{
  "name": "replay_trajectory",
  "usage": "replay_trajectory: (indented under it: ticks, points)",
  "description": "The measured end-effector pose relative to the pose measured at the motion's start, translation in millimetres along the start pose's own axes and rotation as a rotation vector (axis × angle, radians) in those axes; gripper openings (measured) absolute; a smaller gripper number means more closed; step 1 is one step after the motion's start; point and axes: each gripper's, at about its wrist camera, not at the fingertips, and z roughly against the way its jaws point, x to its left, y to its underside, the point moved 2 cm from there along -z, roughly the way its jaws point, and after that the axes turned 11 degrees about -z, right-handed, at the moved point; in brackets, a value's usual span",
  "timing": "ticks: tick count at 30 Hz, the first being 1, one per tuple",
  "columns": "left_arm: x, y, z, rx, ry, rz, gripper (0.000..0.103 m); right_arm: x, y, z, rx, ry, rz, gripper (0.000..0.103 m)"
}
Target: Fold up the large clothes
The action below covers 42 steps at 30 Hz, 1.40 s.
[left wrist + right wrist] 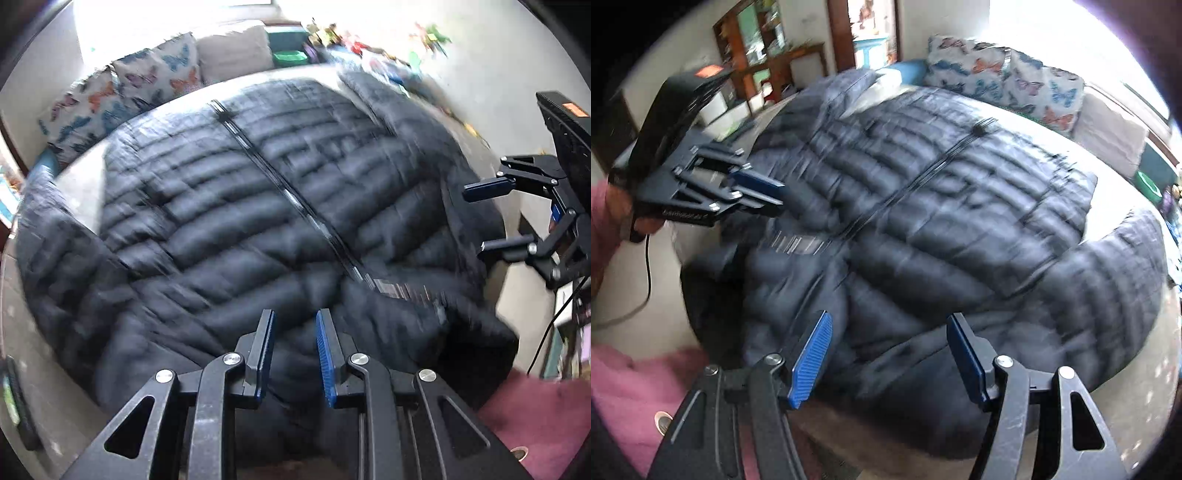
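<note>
Jacket (258,206) spread flat, right view alone shows wooden shelves (757,48)

A lived-in home room. Beyond the tool (293,354), 2 butterfly-print cushions (122,96) lean beside a beige cushion (234,51), with bright toys (373,44) strewn further off; wooden shelving (757,44) and a doorway (871,33) stand far ahead-left of the other tool (890,354).
</note>
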Motion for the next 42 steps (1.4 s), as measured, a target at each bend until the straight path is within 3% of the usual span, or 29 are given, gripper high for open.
replay_trajectory:
  ticks: [2, 4, 9, 14, 19, 23, 25, 27, 31, 39, 42]
  points:
    - [22, -17, 10, -0.024, -0.047, 0.025, 0.05, -19, -21, 3, -0.029, 0.044, -0.022, 0.071]
    - [48, -34, 13, -0.041, -0.123, 0.06, 0.06, -43, -48, -3, -0.045, 0.087, -0.05, 0.071]
    - [118, -70, -8, -0.012, -0.205, 0.159, 0.066, -114, -100, -41, -0.022, 0.161, -0.232, 0.071]
    - [182, -84, -49, 0.066, -0.221, 0.281, 0.066, -171, -117, -82, 0.029, 0.205, -0.377, 0.071]
    - [218, -76, -85, 0.141, -0.224, 0.344, 0.066, -196, -120, -109, 0.098, 0.187, -0.463, 0.071]
    - [224, -73, -102, 0.144, -0.23, 0.337, 0.065, -202, -125, -122, 0.11, 0.145, -0.477, 0.071]
    - [224, -73, -109, 0.144, -0.245, 0.313, 0.061, -202, -129, -127, 0.114, 0.132, -0.473, 0.064]
    - [222, -72, -111, 0.136, -0.26, 0.295, 0.054, -201, -133, -130, 0.104, 0.15, -0.475, 0.051]
    - [226, -68, -113, 0.127, -0.26, 0.302, 0.037, -197, -142, -132, 0.088, 0.179, -0.466, 0.036]
    - [242, -67, -113, 0.118, -0.305, 0.35, 0.03, -207, -165, -148, 0.066, 0.201, -0.458, 0.034]
    - [243, -69, -113, 0.122, -0.307, 0.347, 0.032, -213, -164, -144, 0.068, 0.188, -0.467, 0.042]
